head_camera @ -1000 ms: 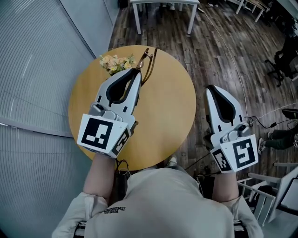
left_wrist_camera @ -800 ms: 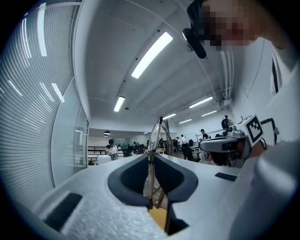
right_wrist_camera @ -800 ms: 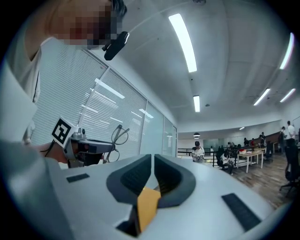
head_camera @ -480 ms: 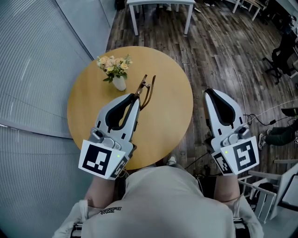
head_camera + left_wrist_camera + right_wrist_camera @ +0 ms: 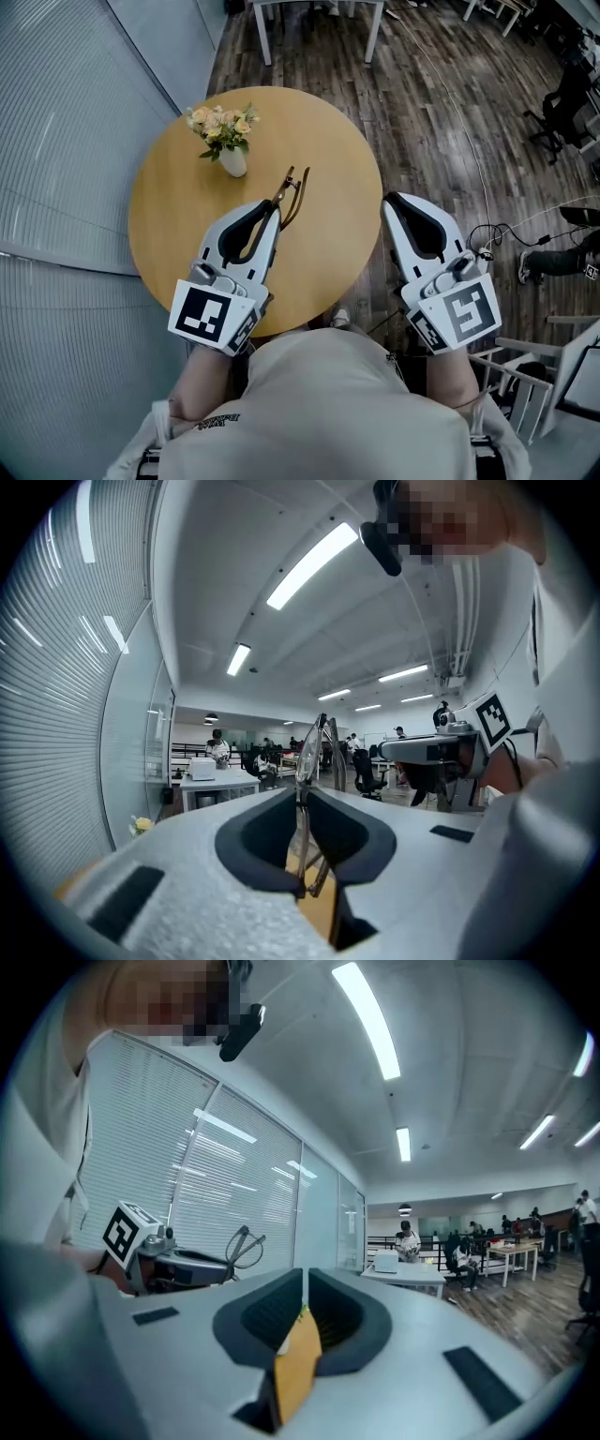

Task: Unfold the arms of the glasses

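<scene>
Both grippers have drawn back toward the person. Over the round wooden table (image 5: 164,220), the left gripper (image 5: 274,208) has its jaws closed on the glasses (image 5: 292,192). The right gripper (image 5: 388,200) hangs beside the table edge, jaws together and empty. A small flower vase (image 5: 232,161) stands just beyond the glasses, now uncovered.

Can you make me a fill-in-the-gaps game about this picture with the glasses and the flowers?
1. The left gripper is shut on the ____.
2. The flowers stand in a white ____.
3. The wooden table has a ____ top.
4. The right gripper, with its jaws together, holds ____.
Missing words: glasses; vase; round; nothing.
</scene>
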`<state>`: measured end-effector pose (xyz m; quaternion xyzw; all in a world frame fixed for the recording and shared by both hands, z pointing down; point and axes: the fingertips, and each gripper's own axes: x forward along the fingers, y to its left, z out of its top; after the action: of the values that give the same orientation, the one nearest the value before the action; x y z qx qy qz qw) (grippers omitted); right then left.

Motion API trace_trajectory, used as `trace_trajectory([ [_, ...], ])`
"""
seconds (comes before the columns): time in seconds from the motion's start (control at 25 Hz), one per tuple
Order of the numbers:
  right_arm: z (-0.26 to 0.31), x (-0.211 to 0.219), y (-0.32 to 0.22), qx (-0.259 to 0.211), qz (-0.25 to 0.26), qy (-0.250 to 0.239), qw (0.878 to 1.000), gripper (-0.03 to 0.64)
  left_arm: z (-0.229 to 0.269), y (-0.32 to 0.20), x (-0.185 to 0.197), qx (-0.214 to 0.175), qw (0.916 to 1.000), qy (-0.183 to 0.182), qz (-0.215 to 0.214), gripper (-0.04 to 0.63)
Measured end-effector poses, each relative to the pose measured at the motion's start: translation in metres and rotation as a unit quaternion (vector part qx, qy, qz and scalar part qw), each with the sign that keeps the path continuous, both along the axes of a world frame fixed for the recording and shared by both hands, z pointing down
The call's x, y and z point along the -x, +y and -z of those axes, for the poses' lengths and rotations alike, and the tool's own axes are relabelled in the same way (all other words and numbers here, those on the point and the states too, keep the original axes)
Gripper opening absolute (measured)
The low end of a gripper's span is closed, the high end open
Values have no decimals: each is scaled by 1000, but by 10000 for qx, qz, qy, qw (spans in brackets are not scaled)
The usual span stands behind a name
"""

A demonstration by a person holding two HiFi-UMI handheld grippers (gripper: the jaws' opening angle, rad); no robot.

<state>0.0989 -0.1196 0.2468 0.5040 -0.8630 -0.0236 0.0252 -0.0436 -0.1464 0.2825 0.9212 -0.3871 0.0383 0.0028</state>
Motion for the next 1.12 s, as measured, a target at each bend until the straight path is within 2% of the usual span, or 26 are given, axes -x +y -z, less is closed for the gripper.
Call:
trace_trajectory([
  [0.32, -9, 4, -7, 72, 50, 48, 10000, 40, -7, -4, 0, 21, 10000, 1, -28, 51],
  [0.6, 6, 7, -12, -65, 68, -148, 9998, 41, -4, -5, -9, -79, 9998, -137, -94, 51],
  [0.92, 56, 35, -22, -595, 576, -25, 9966, 41, -1, 3, -26, -102, 9993, -239, -252, 51],
  [1.12, 63, 55, -30, -672, 777, 49, 9947, 41, -5, 5, -29, -168, 9986, -380, -320, 51],
])
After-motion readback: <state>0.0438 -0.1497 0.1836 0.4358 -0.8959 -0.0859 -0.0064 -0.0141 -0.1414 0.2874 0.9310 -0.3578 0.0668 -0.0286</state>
